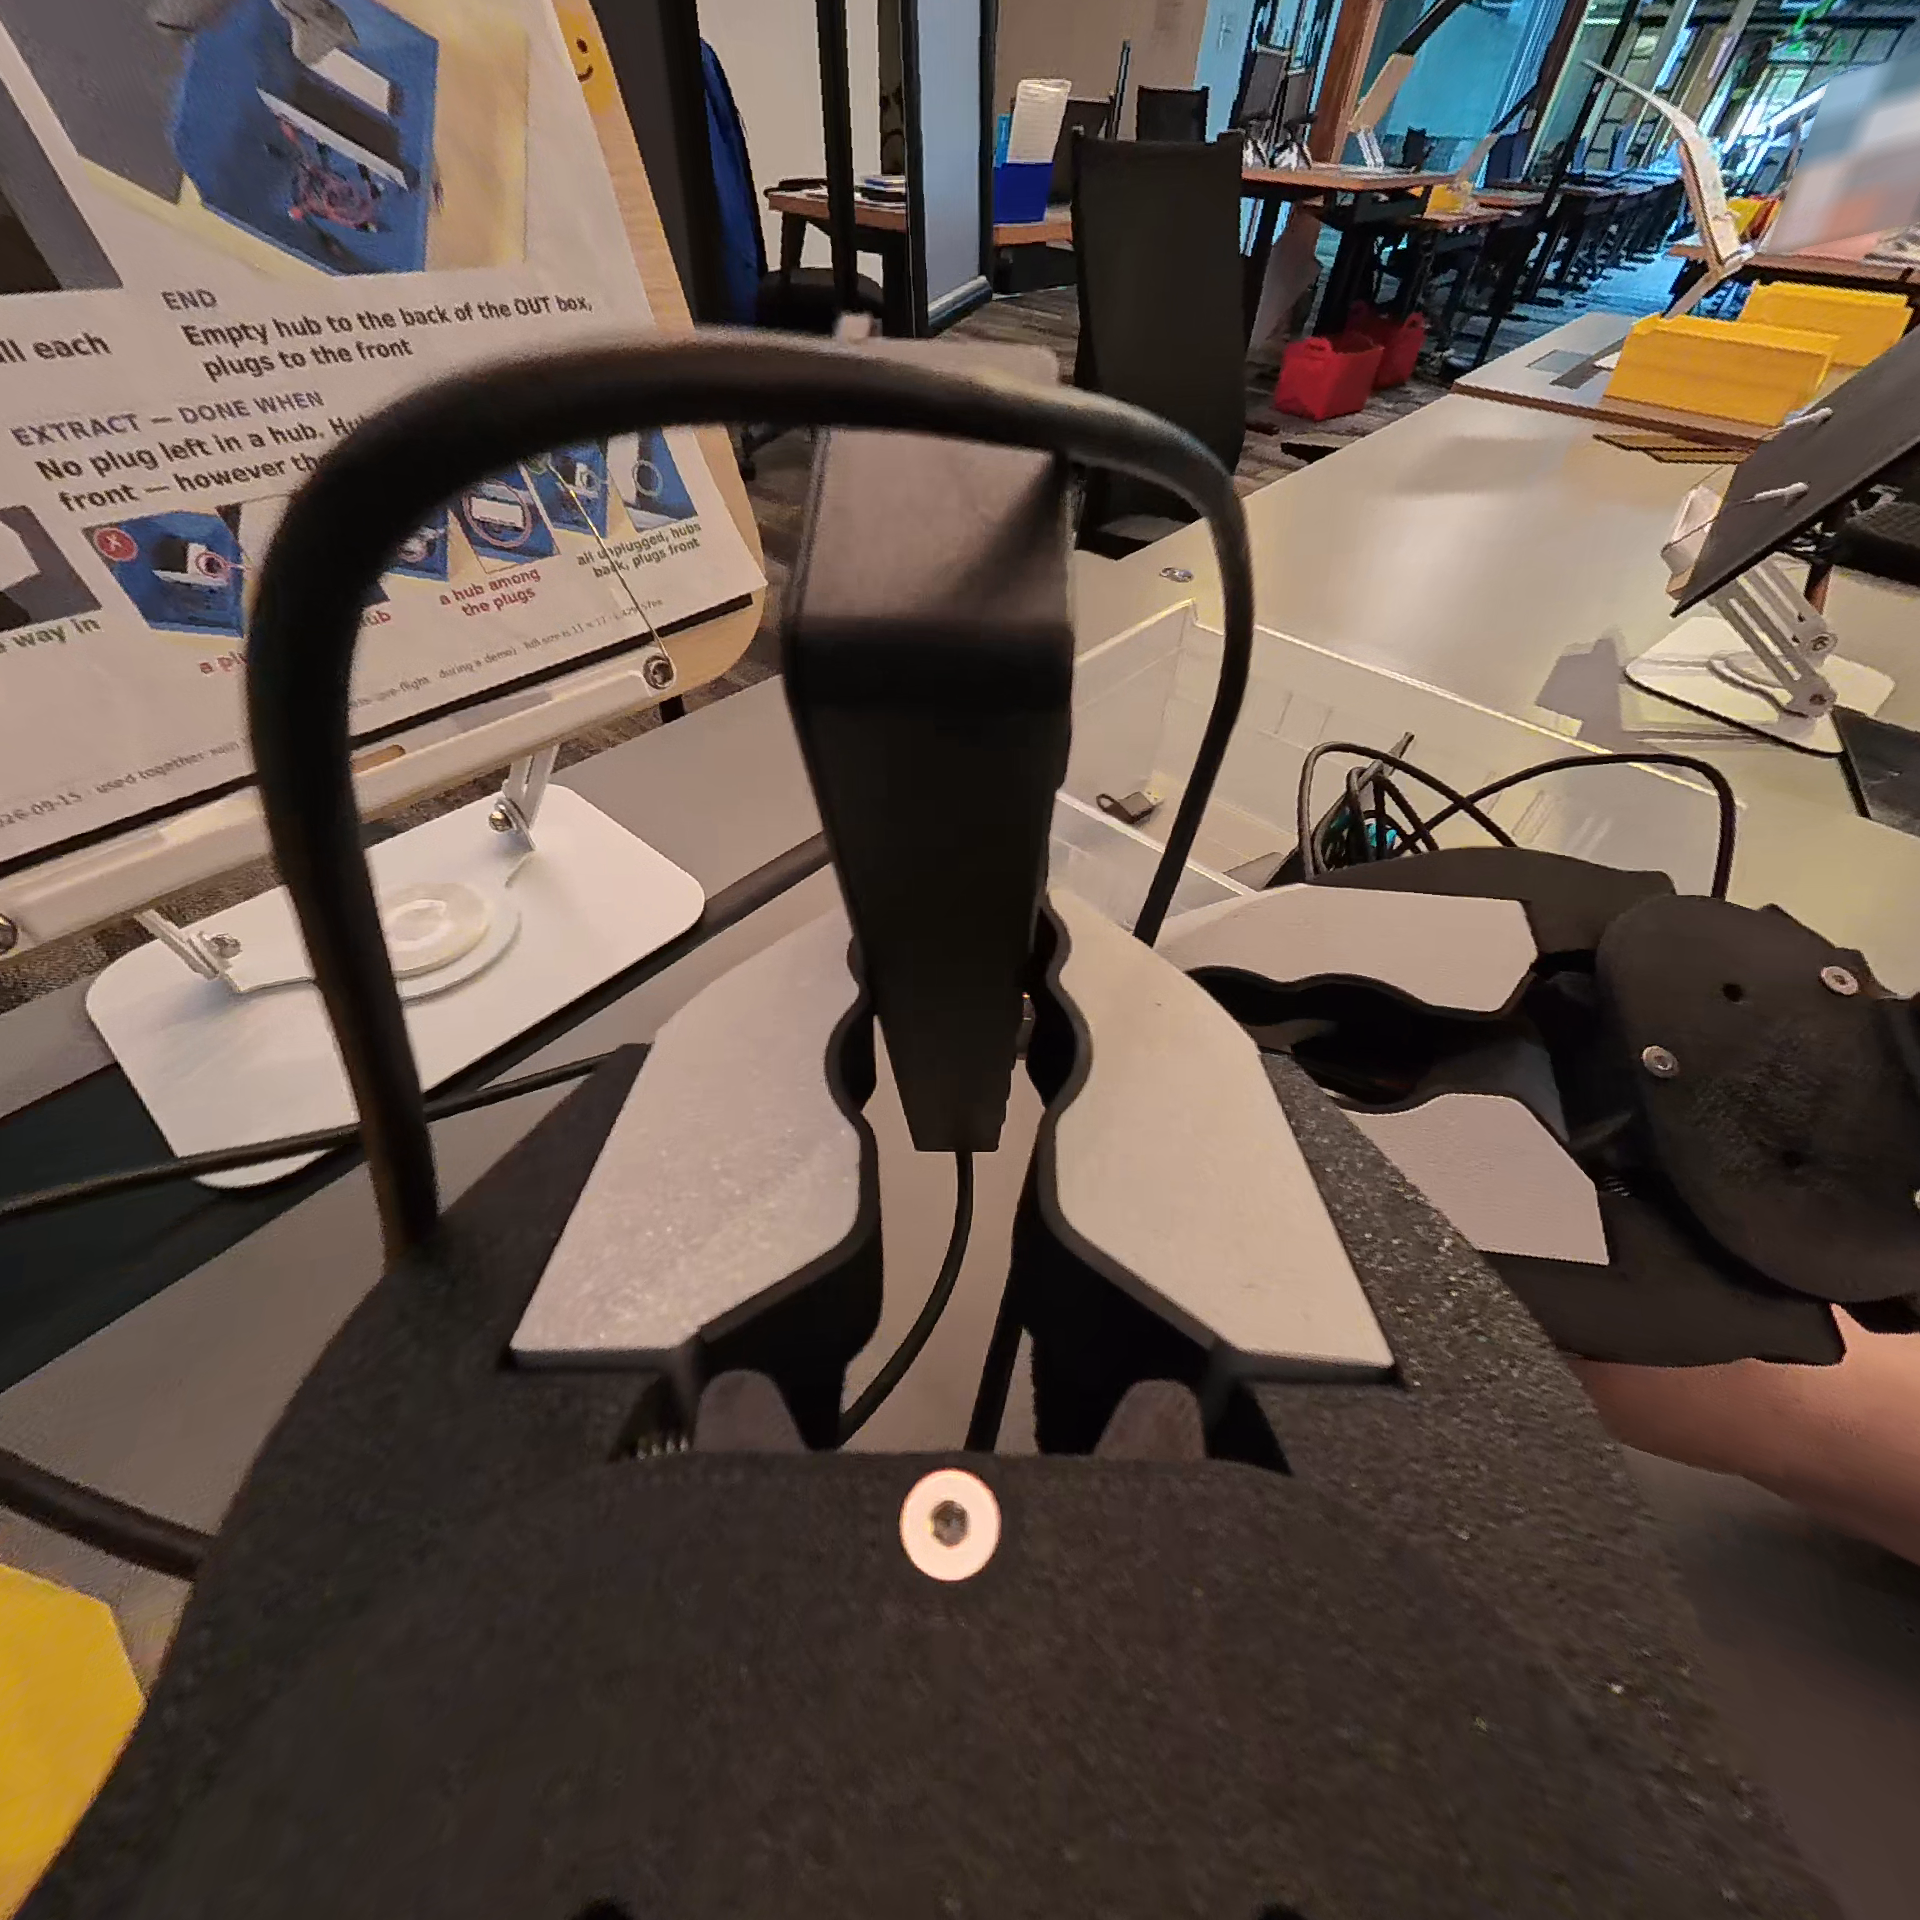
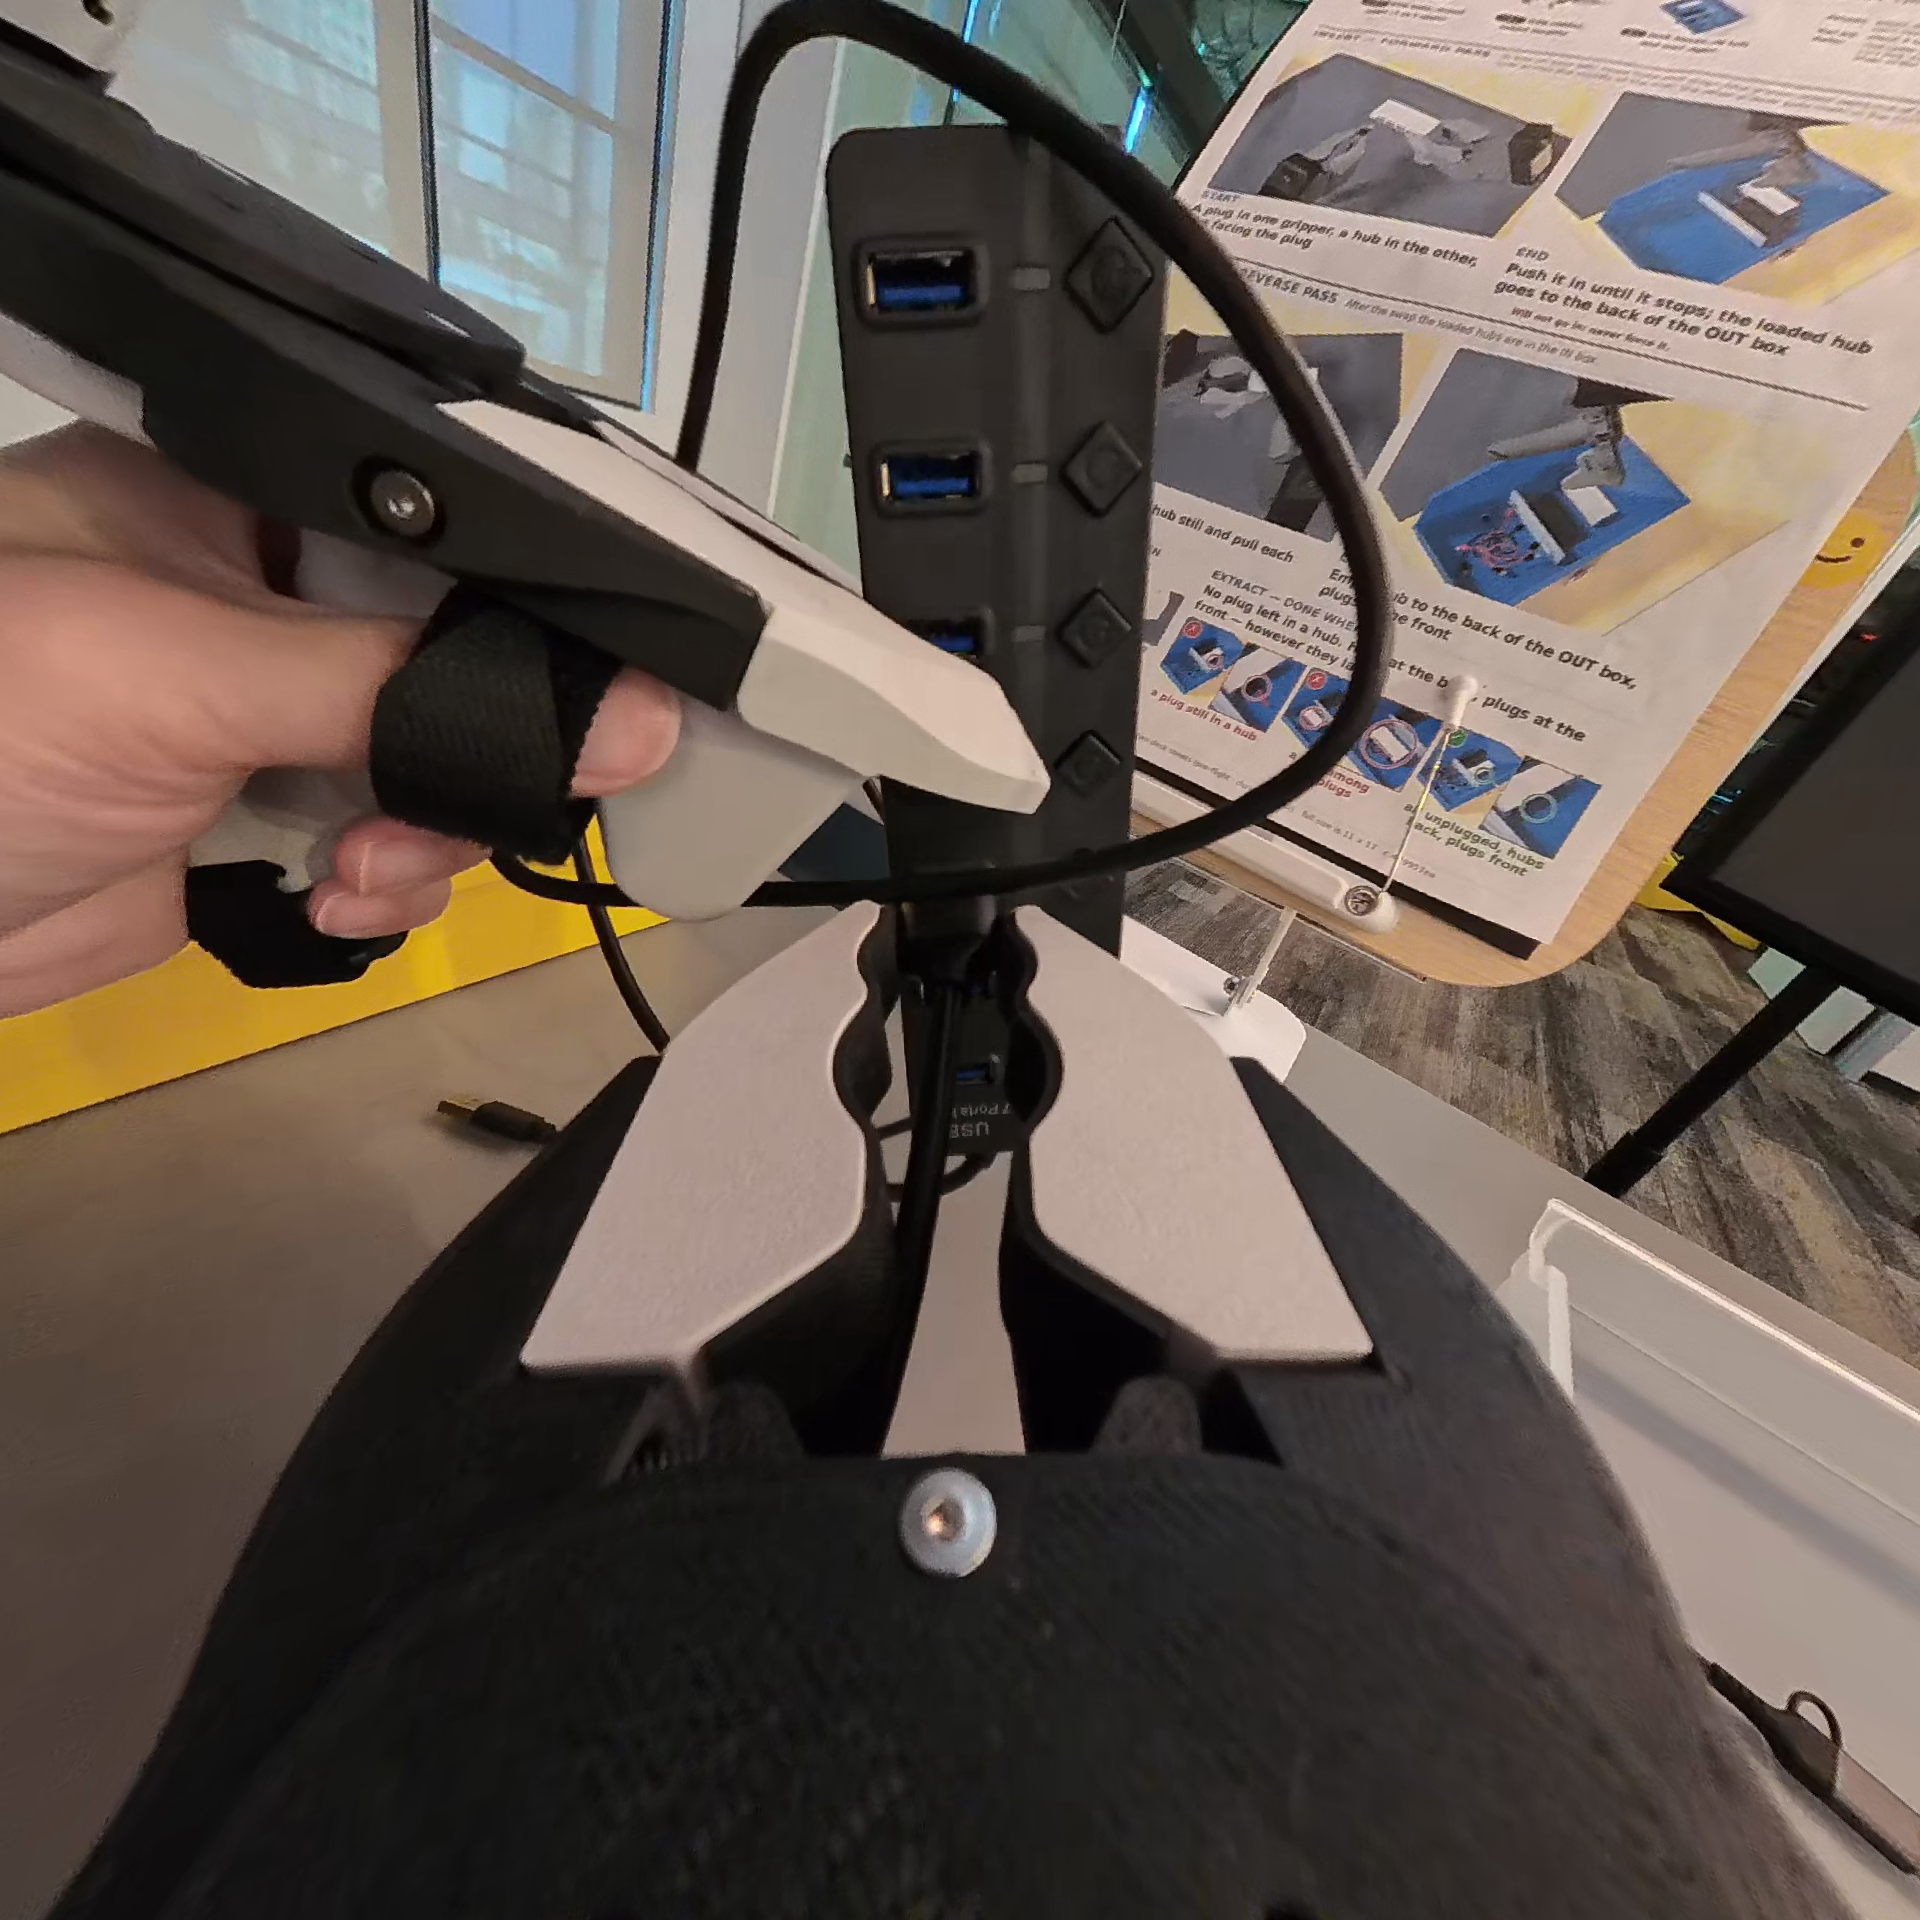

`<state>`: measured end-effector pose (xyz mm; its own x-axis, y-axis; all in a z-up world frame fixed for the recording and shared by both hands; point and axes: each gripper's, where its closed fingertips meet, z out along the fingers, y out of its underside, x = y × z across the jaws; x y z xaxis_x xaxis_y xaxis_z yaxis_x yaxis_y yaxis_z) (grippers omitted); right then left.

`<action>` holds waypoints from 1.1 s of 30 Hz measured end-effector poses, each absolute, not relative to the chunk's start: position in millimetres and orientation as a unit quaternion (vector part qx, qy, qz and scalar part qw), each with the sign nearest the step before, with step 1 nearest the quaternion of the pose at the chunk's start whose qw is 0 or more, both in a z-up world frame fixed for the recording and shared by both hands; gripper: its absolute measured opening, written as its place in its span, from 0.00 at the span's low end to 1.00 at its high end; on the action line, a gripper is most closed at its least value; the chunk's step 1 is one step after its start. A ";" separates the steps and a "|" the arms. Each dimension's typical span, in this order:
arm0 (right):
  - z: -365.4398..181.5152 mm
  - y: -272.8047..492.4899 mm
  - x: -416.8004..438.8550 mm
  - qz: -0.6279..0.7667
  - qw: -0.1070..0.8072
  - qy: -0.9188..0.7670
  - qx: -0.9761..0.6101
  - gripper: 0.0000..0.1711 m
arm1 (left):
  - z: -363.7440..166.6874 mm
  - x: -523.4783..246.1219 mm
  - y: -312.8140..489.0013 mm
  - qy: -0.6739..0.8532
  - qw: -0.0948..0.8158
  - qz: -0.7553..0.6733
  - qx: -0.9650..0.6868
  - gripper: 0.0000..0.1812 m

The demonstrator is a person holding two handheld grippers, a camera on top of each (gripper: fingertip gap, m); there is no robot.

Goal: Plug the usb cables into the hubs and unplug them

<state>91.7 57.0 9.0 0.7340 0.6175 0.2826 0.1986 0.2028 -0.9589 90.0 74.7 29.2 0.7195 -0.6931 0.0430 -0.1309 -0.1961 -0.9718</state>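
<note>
A black USB hub (image 1: 935,675) stands upright between the fingers of my left gripper (image 1: 951,966), which is shut on its lower end. In the right wrist view the hub (image 2: 997,416) faces me with a column of blue ports and buttons. My right gripper (image 2: 956,966) is shut on a black USB plug (image 2: 940,925) at the hub's lower end; its cable (image 2: 925,1164) runs back between the fingers. A thicker black cable (image 1: 312,727) loops over the hub. The right gripper (image 1: 1226,997) reaches in from the right. A hand holds the left gripper (image 2: 935,758).
An instruction poster (image 2: 1558,468) on a white stand (image 1: 416,935) is behind the hub. A white bin (image 1: 1195,665) to the right holds tangled cables (image 1: 1371,810). A loose plug (image 2: 499,1117) lies on the grey table. A yellow bin (image 2: 312,987) is at the left, a monitor (image 2: 1829,831) at the right. Left and right tips are no more than a few centimetres apart.
</note>
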 end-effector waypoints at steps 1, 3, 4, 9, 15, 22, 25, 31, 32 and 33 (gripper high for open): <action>9.0 56.8 91.5 0.149 0.700 -0.332 -0.614 0.11 | 29.0 89.9 74.7 0.282 0.566 -0.250 -0.733 0.14; 9.5 56.3 91.5 0.152 0.701 -0.329 -0.614 0.11 | 29.2 89.9 74.6 0.283 0.566 -0.253 -0.732 0.14; 9.5 56.3 91.5 0.152 0.701 -0.328 -0.615 0.11 | 29.3 90.0 74.6 0.286 0.566 -0.253 -0.731 0.14; 7.9 56.2 91.6 0.166 0.695 -0.331 -0.617 0.10 | 27.7 90.4 74.9 0.308 0.570 -0.224 -0.728 0.15; 26.4 50.9 105.9 0.200 0.702 -0.334 -0.596 0.11 | 35.8 29.7 102.6 0.294 0.627 -0.018 -0.721 0.14; 48.4 43.5 108.1 0.256 0.685 -0.356 -0.581 0.11 | 68.0 25.6 81.7 0.249 0.600 -0.263 -0.713 0.14; 76.9 29.5 117.7 0.299 0.681 -0.367 -0.558 0.11 | 64.3 30.6 78.4 0.267 0.588 -0.257 -0.719 0.14; 115.3 22.0 208.2 0.259 0.662 -0.392 -0.584 0.11 | 68.4 45.3 68.7 0.282 0.573 -0.301 -0.708 0.14; 110.2 25.6 227.1 0.234 0.661 -0.396 -0.593 0.11 | 68.3 47.3 67.2 0.287 0.571 -0.303 -0.707 0.14; 102.0 29.0 243.1 0.221 0.654 -0.400 -0.603 0.11 | 68.3 49.0 66.1 0.290 0.569 -0.302 -0.707 0.14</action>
